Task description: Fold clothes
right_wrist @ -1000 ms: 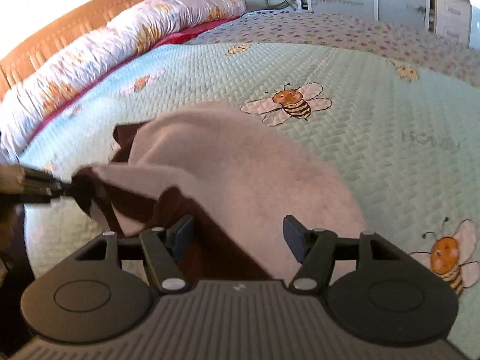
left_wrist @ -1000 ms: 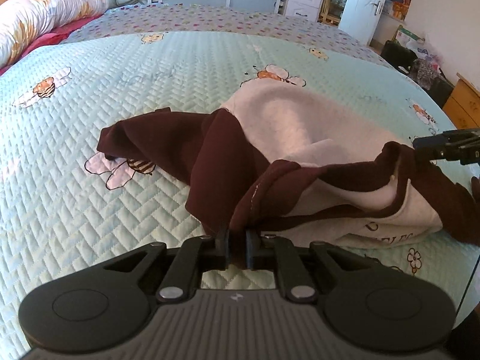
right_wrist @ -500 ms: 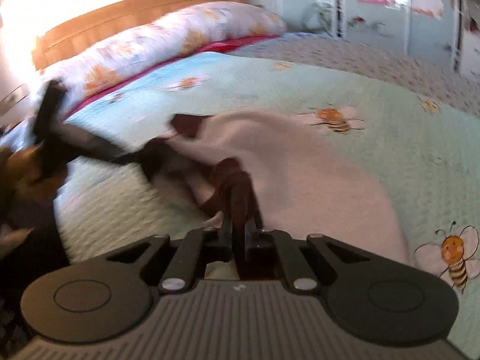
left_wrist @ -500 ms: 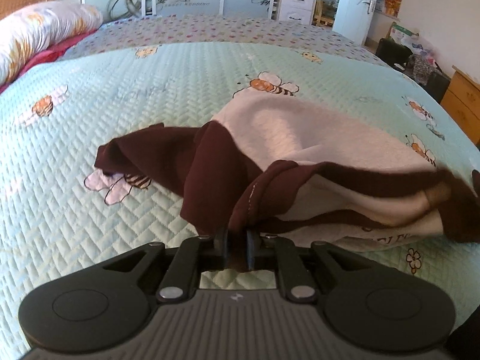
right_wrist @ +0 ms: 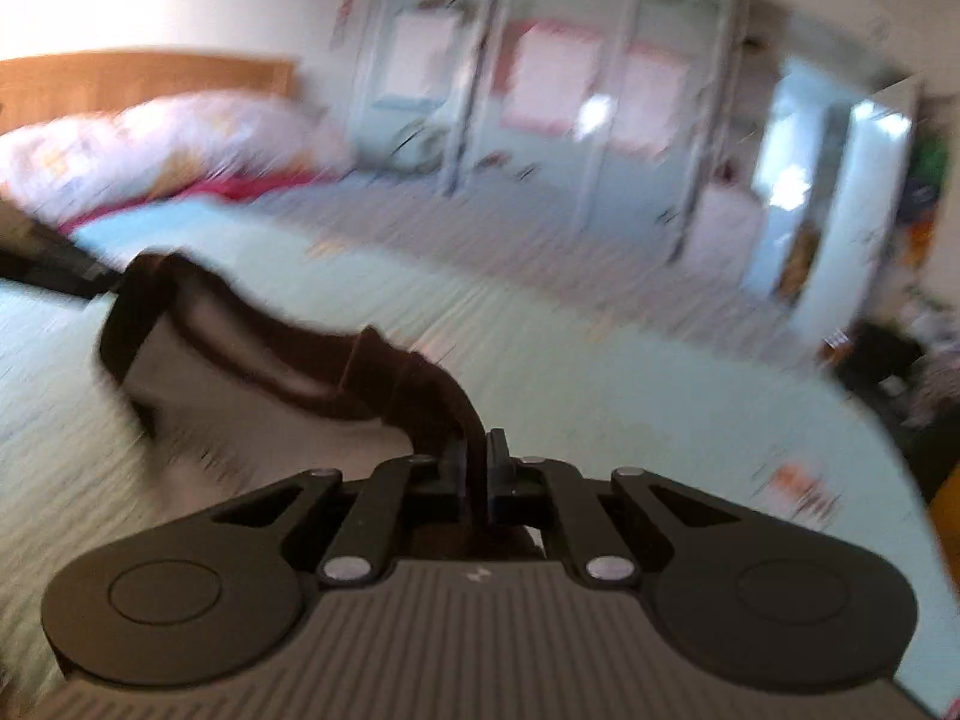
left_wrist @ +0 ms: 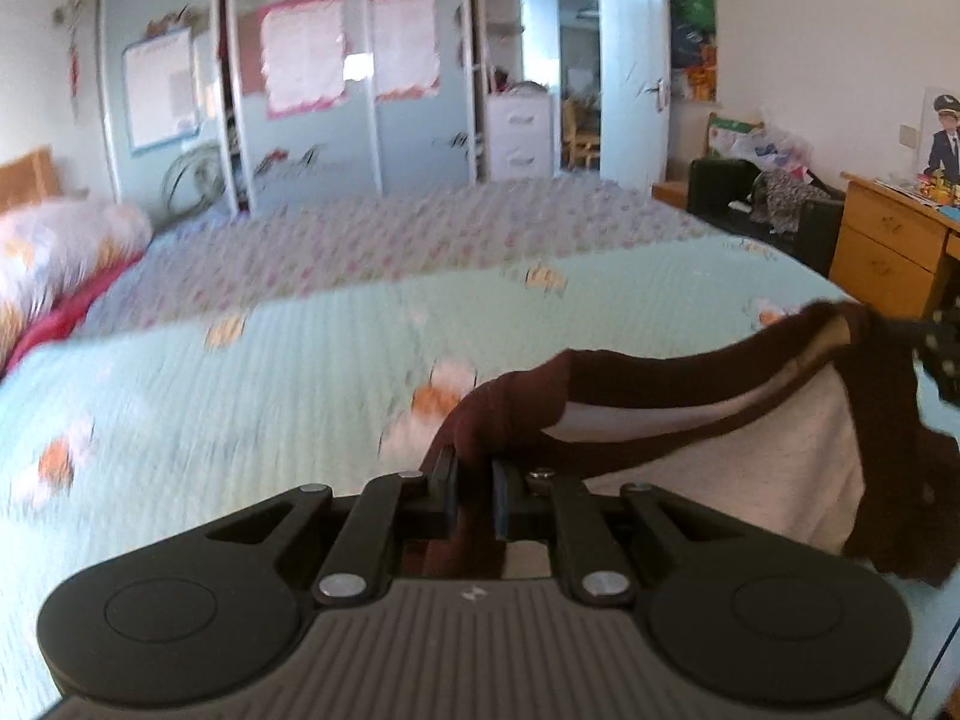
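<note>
The left gripper (left_wrist: 475, 483) is clamped on a bunched maroon edge of the garment (left_wrist: 750, 438), the fabric pinched between its two black fingers (left_wrist: 447, 489) and trailing back beneath them toward the housing. The right gripper (right_wrist: 478, 468) is likewise pressed together on a twisted maroon fold of the same garment (right_wrist: 288, 378), with the cloth rising out of the narrow slit between its fingers. From each pinch the maroon band runs outward to the other hand's side, so the piece hangs stretched between the two tools, its pale cream panel sagging below the dark trim. In the left wrist view the far end of the band reaches the right edge of the picture, where a dark shape shows that is too cut off to identify. Beneath the cloth lies the mint-green quilted bedspread (left_wrist: 252, 396) with orange bee prints, then a dotted lilac cover (left_wrist: 384, 240) farther off. A floral pillow (left_wrist: 54, 246) lies at the left, mirrored wardrobe doors (left_wrist: 300, 96) stand behind the bed, and a wooden desk (left_wrist: 888, 240) stands at the right. Both views are smeared by motion blur.
</note>
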`<act>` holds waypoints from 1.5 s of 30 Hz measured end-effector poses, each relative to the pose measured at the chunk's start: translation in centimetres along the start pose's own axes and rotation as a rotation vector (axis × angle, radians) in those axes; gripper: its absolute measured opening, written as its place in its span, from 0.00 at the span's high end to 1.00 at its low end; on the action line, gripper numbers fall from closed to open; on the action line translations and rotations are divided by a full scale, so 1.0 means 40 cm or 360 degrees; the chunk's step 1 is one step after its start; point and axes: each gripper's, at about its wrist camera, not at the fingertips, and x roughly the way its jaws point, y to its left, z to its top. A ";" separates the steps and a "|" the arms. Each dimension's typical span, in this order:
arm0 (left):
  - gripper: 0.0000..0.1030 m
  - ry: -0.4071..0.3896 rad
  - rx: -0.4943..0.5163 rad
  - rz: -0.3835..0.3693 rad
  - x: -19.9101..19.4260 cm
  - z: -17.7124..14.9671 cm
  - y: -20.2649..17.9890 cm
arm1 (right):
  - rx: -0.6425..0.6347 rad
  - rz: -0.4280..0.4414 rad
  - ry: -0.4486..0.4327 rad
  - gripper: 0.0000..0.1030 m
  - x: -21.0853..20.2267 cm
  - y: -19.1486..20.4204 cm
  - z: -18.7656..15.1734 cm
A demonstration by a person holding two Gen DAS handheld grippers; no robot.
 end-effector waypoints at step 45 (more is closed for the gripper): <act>0.59 0.0626 -0.0806 -0.0123 0.142 -0.355 0.224 | -0.0569 -0.0121 0.0334 0.91 0.562 0.072 -0.049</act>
